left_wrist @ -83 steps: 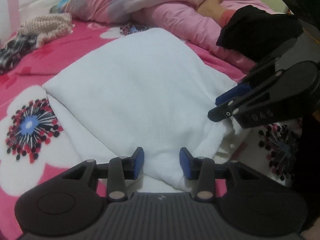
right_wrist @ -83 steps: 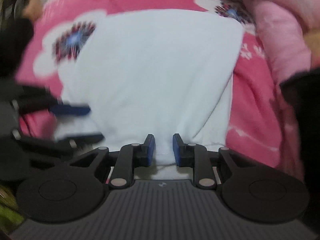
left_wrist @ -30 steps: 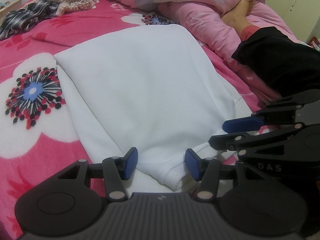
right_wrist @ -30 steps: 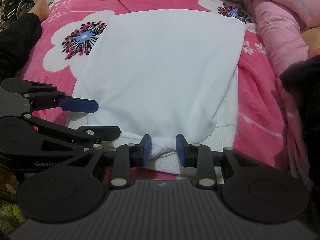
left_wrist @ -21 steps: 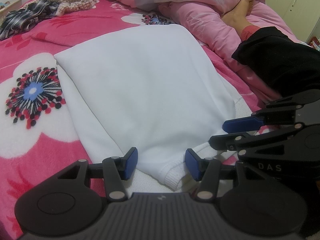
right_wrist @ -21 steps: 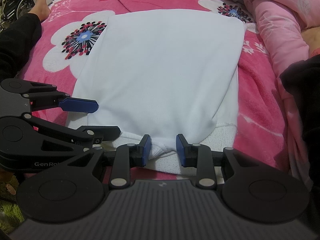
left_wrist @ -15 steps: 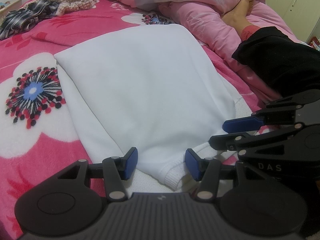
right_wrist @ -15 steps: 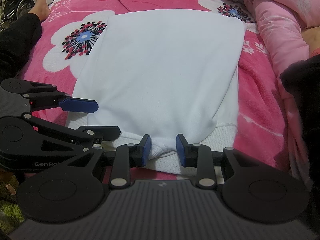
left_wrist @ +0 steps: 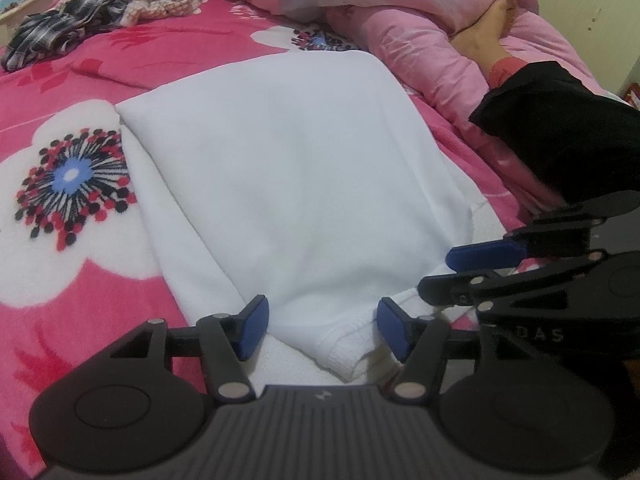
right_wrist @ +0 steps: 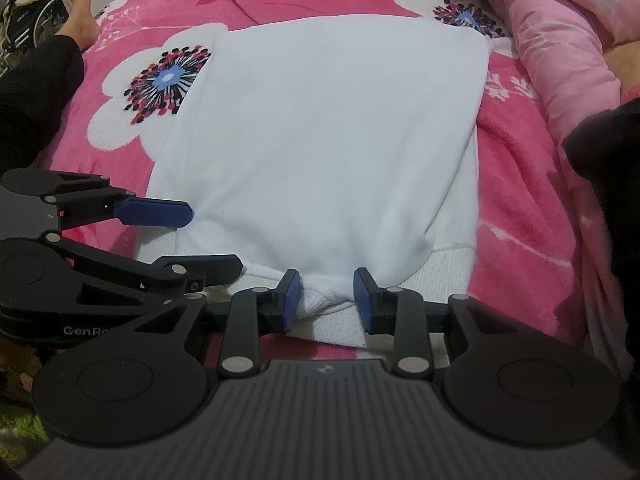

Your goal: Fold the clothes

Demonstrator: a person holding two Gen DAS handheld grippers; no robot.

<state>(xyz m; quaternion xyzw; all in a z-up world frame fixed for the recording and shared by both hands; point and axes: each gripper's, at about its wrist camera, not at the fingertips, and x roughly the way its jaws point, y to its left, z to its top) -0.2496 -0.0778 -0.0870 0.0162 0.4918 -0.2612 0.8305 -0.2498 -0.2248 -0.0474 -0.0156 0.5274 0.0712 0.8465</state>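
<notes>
A white garment (left_wrist: pixel 288 168) lies folded flat on the pink flowered blanket (left_wrist: pixel 80 80), its ribbed hem toward me. My left gripper (left_wrist: pixel 325 332) straddles the hem's left near corner. Its jaws are opening, the cloth lies loose between the blue pads, and no pad presses on it. My right gripper (right_wrist: pixel 326 300) is shut on a pinched bunch of the garment (right_wrist: pixel 332 140) at the hem's right part. Each gripper shows in the other's view: the right gripper (left_wrist: pixel 434 274) at the hem edge, the left gripper (right_wrist: pixel 214 238) with fingers well apart around the cloth's edge.
A person's black trouser leg (left_wrist: pixel 560 128) and bare foot (left_wrist: pixel 488 28) lie to the right by a pink quilt (left_wrist: pixel 400 0). The other leg (right_wrist: pixel 36 92) is on the left. A heap of checked clothes (left_wrist: pixel 100 12) sits at the far left.
The left gripper's pads have spread a little wider around the hem. The right gripper and the garment look the same as a second ago. Before that, both grippers laid the cloth down.
</notes>
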